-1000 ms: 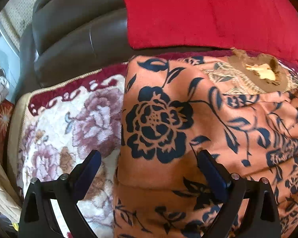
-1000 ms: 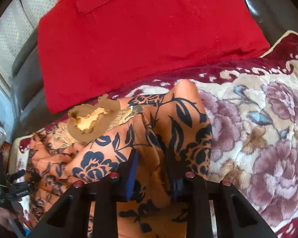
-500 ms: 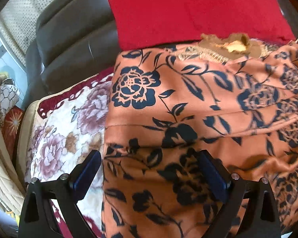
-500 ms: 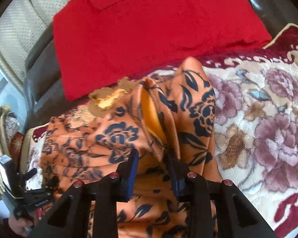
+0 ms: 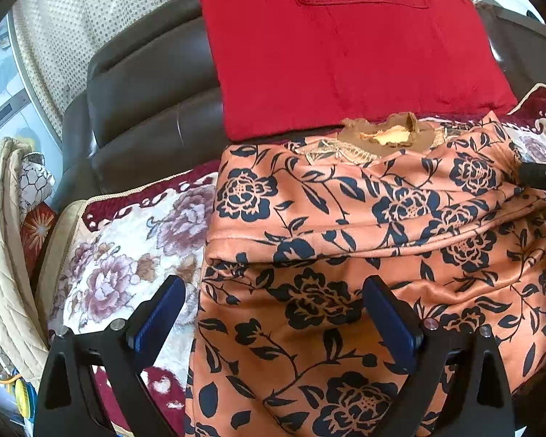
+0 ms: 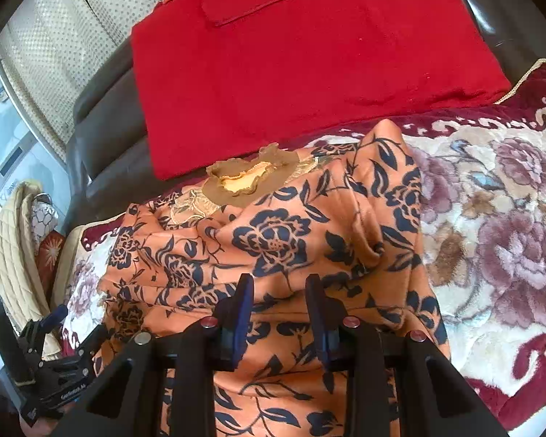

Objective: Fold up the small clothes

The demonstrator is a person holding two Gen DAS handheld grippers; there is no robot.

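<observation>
- Left wrist view: the garment (image 5: 364, 225), orange with dark blue flowers, lies on a floral blanket (image 5: 127, 255) over a dark sofa (image 5: 145, 109).
- Its brown neckline (image 5: 386, 136) points away from the camera, toward a red cushion (image 5: 345, 47); the long axis runs from near edge to far edge.
- A folded edge crosses the cloth from left to right.
- Left gripper (image 5: 276, 313): jaws wide apart, nothing pinched; the garment's left border lies between the fingers.
- Right wrist view: the garment (image 6: 273, 240) is bunched, neckline (image 6: 251, 178) at the far end, touching the cushion (image 6: 309, 54).
- Right gripper (image 6: 278, 313): jaws narrow, cloth between them; whether the pads press on it I cannot tell.
- The blanket (image 6: 491, 218) lies bare to the right.
</observation>
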